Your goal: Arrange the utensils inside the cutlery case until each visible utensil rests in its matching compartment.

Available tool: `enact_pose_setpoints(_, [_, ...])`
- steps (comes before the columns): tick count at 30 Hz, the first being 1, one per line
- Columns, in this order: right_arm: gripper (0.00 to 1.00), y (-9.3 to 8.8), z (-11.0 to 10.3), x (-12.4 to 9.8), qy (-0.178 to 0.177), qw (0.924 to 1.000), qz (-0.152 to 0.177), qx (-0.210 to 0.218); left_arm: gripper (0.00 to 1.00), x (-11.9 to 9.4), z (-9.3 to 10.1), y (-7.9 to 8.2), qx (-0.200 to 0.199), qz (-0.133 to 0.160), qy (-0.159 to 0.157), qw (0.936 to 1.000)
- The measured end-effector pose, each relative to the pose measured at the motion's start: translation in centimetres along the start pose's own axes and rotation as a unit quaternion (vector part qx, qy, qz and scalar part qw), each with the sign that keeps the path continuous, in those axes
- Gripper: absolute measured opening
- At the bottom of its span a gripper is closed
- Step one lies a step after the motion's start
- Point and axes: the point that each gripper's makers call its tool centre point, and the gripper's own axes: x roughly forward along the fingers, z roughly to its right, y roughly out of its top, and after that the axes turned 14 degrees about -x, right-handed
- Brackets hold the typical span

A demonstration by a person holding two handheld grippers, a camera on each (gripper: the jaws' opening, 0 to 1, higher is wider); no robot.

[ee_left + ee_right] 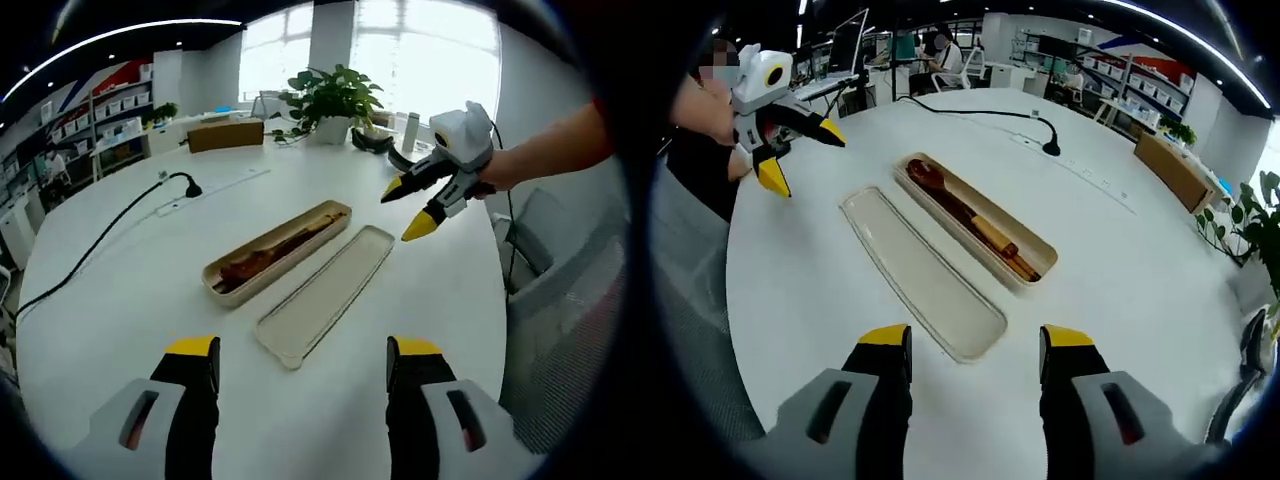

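A long beige cutlery case (277, 250) (980, 231) lies open on the round white table, with dark wooden utensils (270, 252) (965, 214) lying inside it. Its flat lid (325, 294) (923, 270) rests right beside it, inner side up. My left gripper (303, 362) hovers open above the table, short of the lid's near end; it also shows across the table as the left gripper (798, 157). My right gripper (974, 353) is open and bare, just short of the lid's end, and appears from the other side as the right gripper (408, 205), raised off the table.
A black cable with a plug (186, 186) (1049, 147) runs over the table. A potted plant (333, 100) and a brown box (226, 134) stand at its far side. A grey chair (560, 300) is close to the table edge. People sit at desks (940, 55) in the background.
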Motion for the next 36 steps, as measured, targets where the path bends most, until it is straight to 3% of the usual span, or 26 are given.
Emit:
enact_pose_setpoints(5, [0.51, 0.2, -0.4, 1.5, 0.032, 0.9994, 0.004, -0.007, 0.67, 2.4, 0.0, 0.0, 0.01, -0.011, -0.011, 0.9998])
enact_pose_setpoints(12, [0.52, -0.1, -0.5, 2.8, 0.052, 0.9984, -0.002, -0.023, 0.66, 4.5, -0.8, -0.4, 0.019, -0.027, -0.006, 0.9994])
enact_pose_setpoints(19, [0.49, -0.7, -0.8, 3.3, 0.063, 0.9965, -0.016, -0.053, 0.62, 4.9, -1.4, -1.2, 0.027, -0.041, -0.007, 0.9988])
enact_pose_setpoints(28, [0.45, -0.4, -1.1, 3.5, 0.067, 0.9969, -0.008, -0.04, 0.62, 5.2, -1.0, -1.7, 0.047, -0.049, -0.01, 0.9976])
enact_pose_setpoints(36, [0.44, -0.4, -1.3, 3.4, 0.066, 0.9974, -0.003, -0.029, 0.55, 5.1, -0.2, -1.2, 0.036, -0.038, -0.009, 0.9986])
